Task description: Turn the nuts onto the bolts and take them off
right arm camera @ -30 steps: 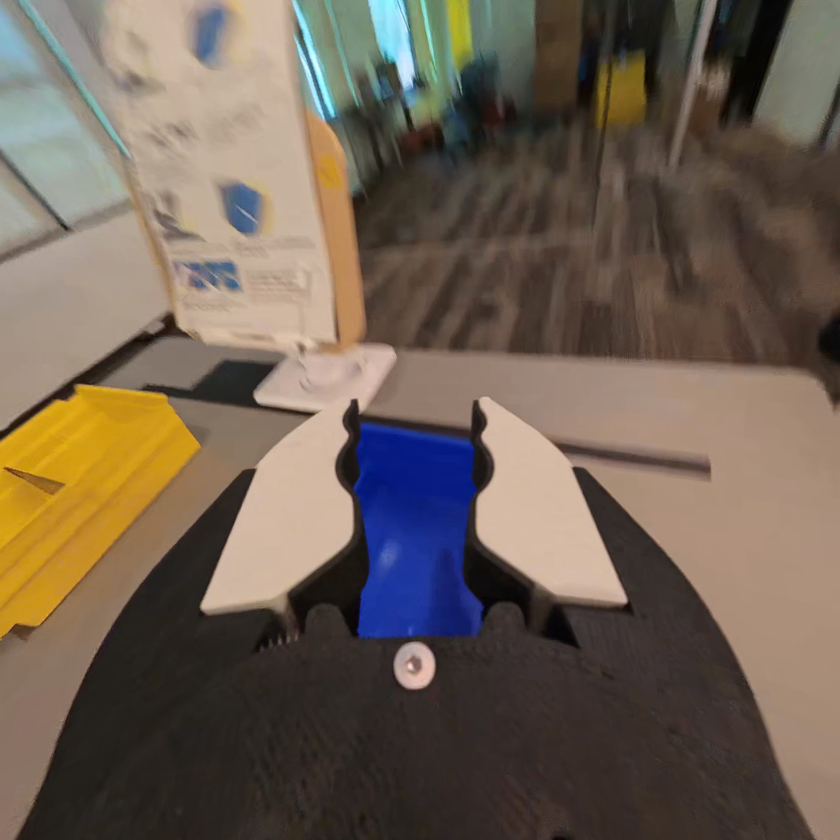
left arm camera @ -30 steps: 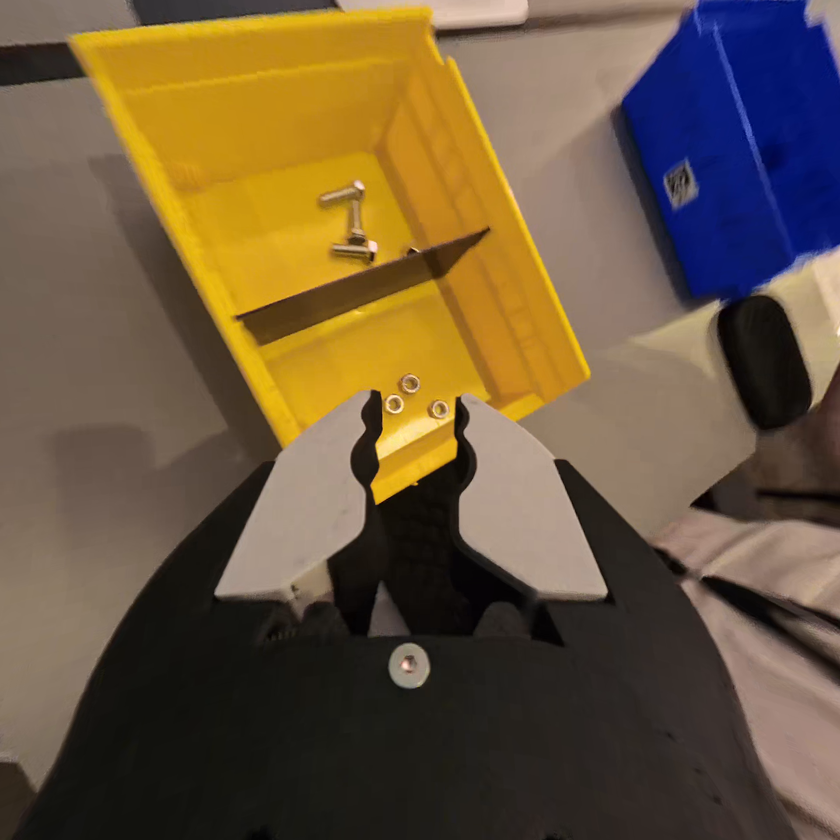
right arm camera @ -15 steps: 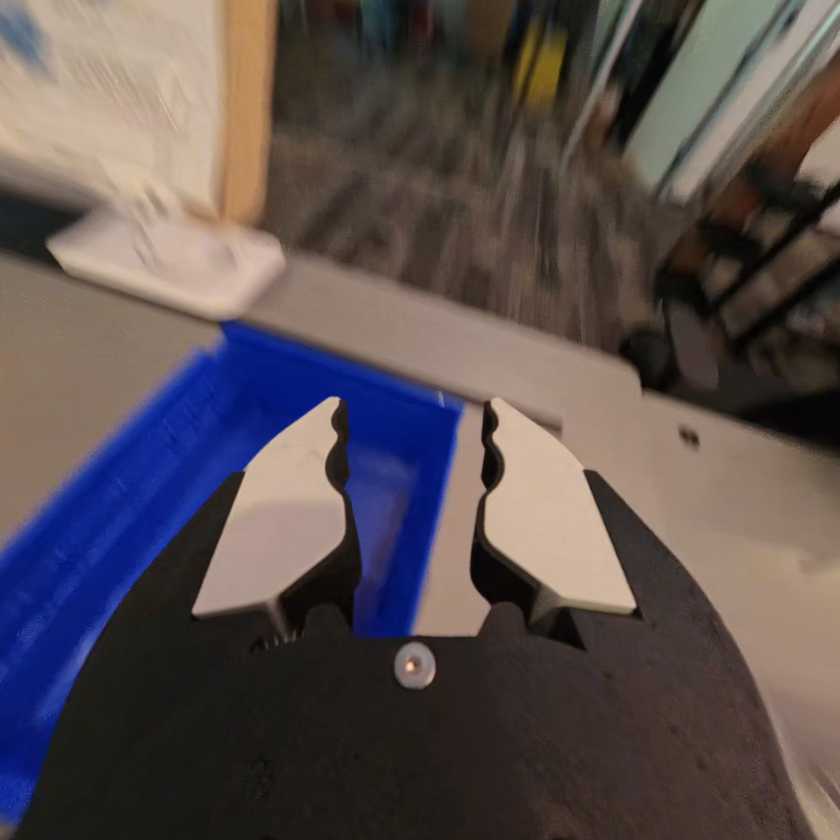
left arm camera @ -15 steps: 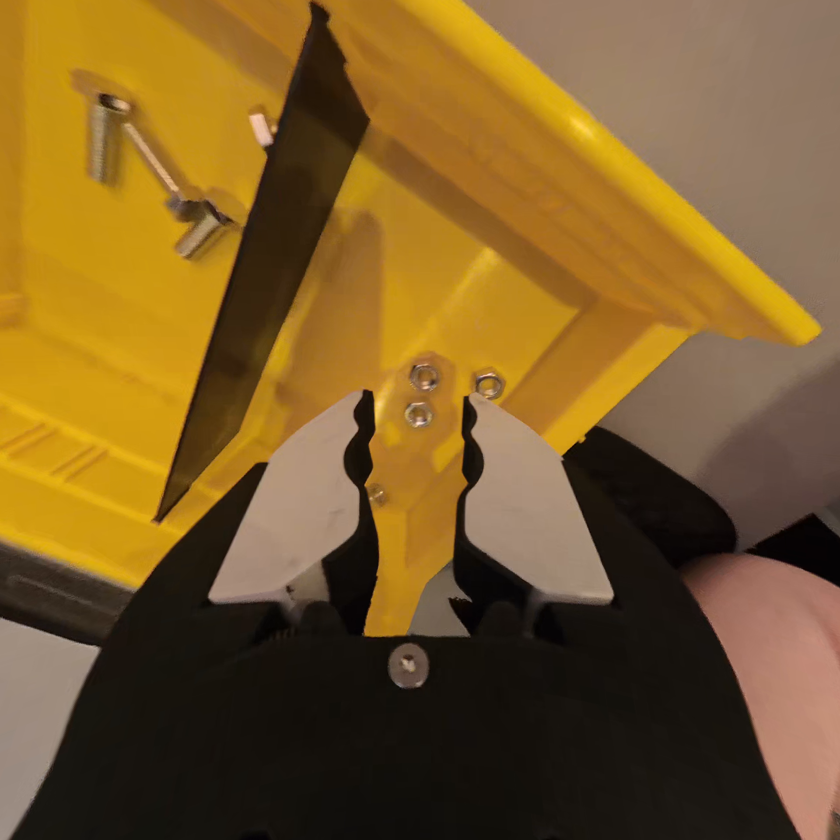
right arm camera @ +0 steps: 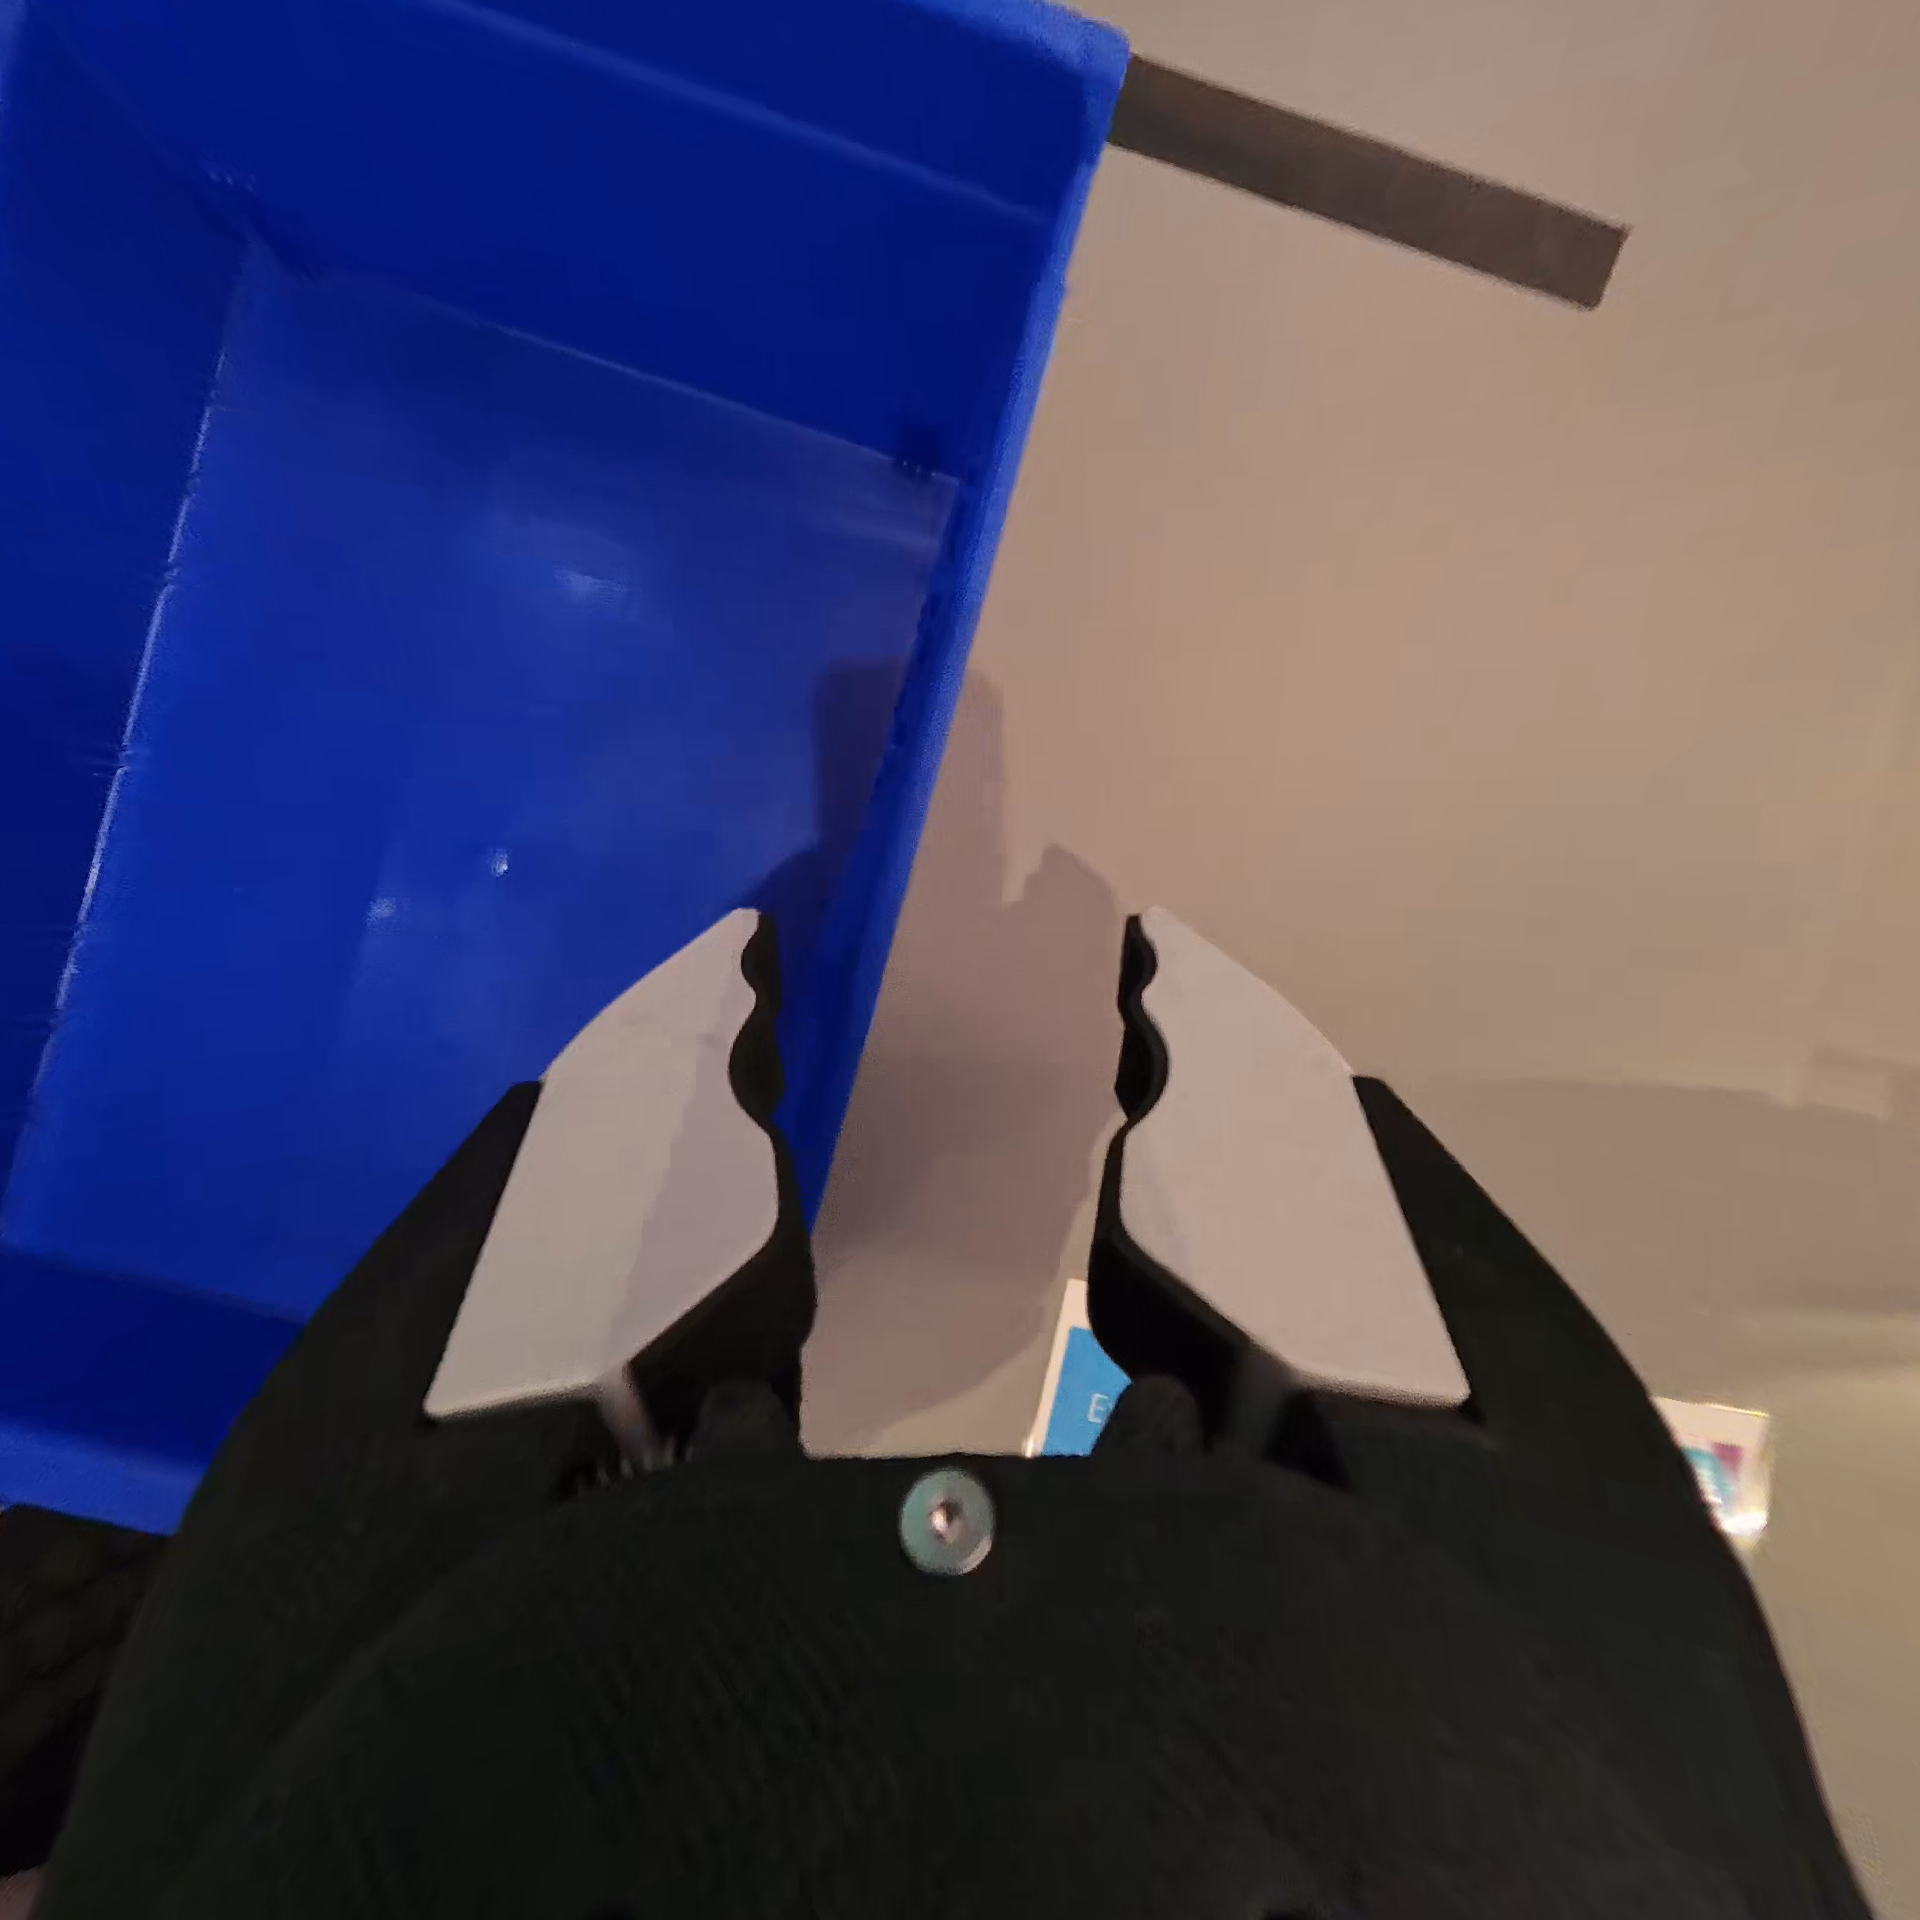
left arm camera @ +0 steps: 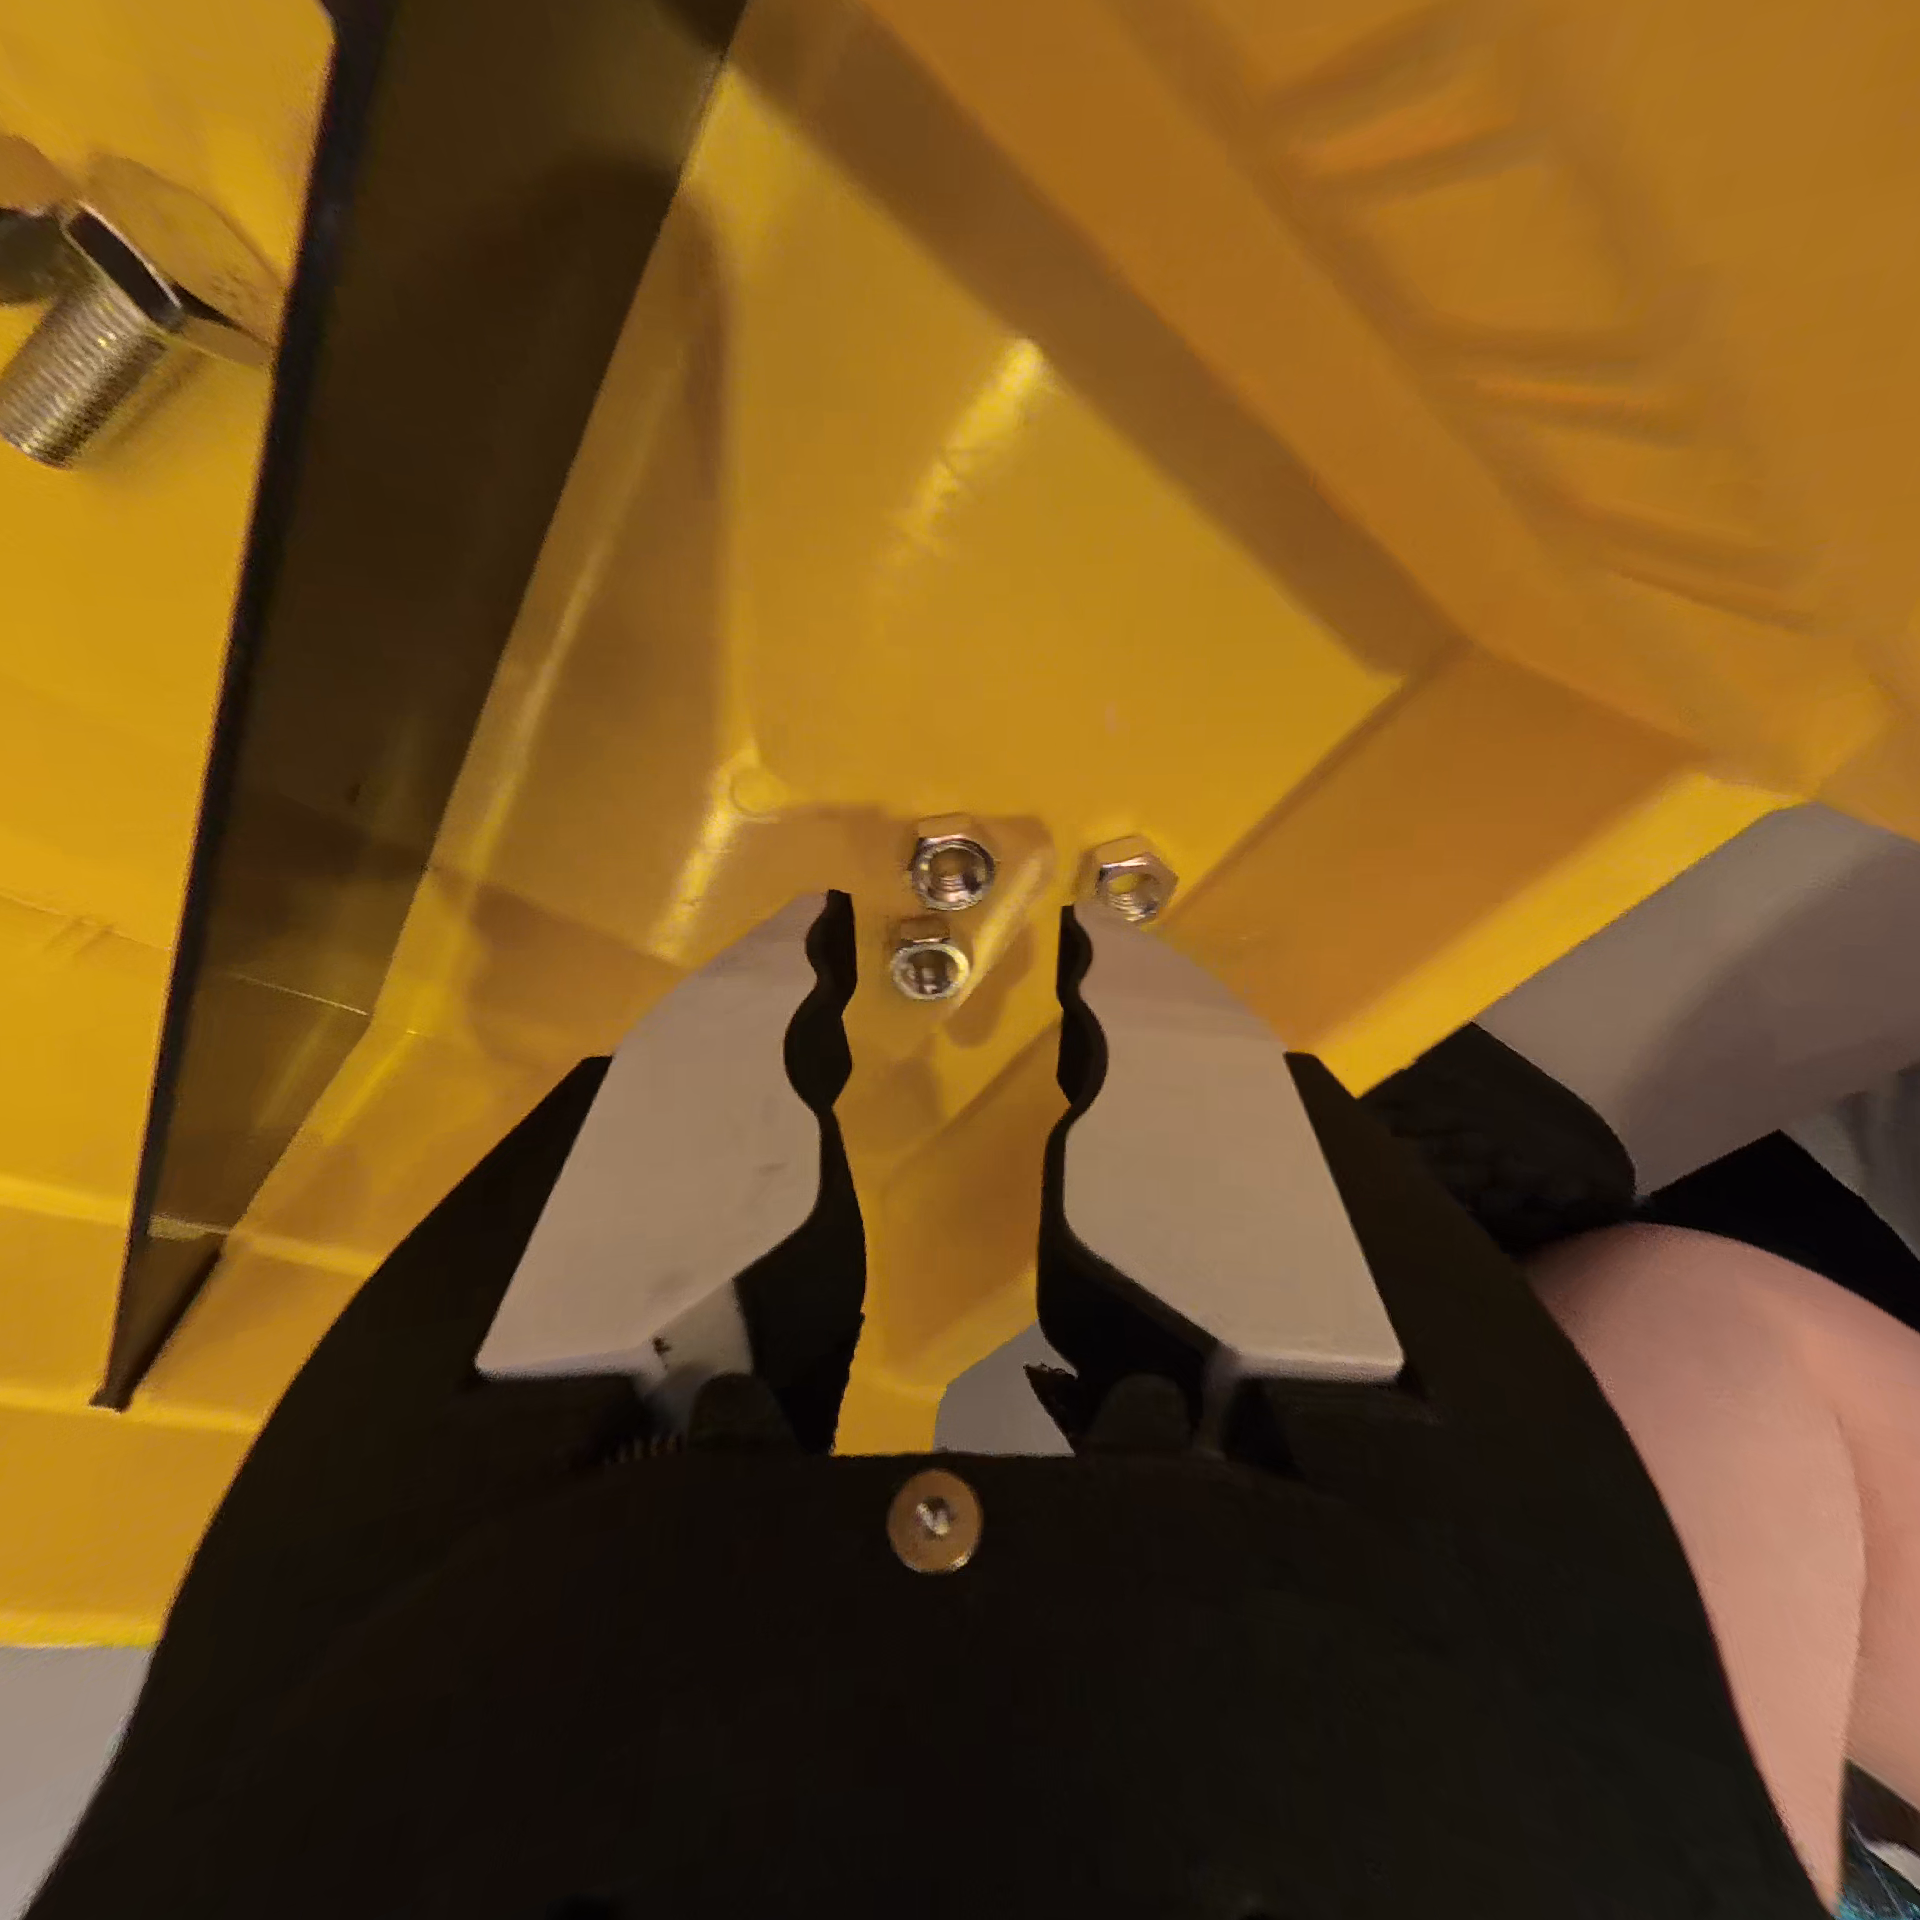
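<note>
In the left wrist view a yellow bin (left arm camera: 1039, 520) fills the frame. Three silver nuts lie in its near compartment: one (left arm camera: 928, 967) between my fingertips, one (left arm camera: 953, 864) just beyond it, one (left arm camera: 1132, 885) off the right fingertip. My left gripper (left arm camera: 951, 914) is open and empty, low inside the bin over the nuts. A bolt (left arm camera: 88, 353) lies beyond the black divider (left arm camera: 416, 520) at far left. In the right wrist view my right gripper (right arm camera: 940, 935) is open and empty, above the grey table beside the right wall of a blue bin (right arm camera: 468, 675).
The blue bin's inside shows nothing in it. A black strip (right arm camera: 1371, 187) lies on the grey table (right arm camera: 1455, 675) beyond it. A printed card (right arm camera: 1081, 1403) lies under the right gripper. A person's arm (left arm camera: 1766, 1558) and a black object (left arm camera: 1496, 1143) sit right of the yellow bin. About 60 centimetres separates my left fingertips from my right. It is some 11 centimetres from my left tips to the bolt (left arm camera: 88, 353).
My left gripper has moved down and in towards the nuts, which now lie at its fingertips. My right gripper has tilted down from facing the room to looking at the table beside the blue bin.
</note>
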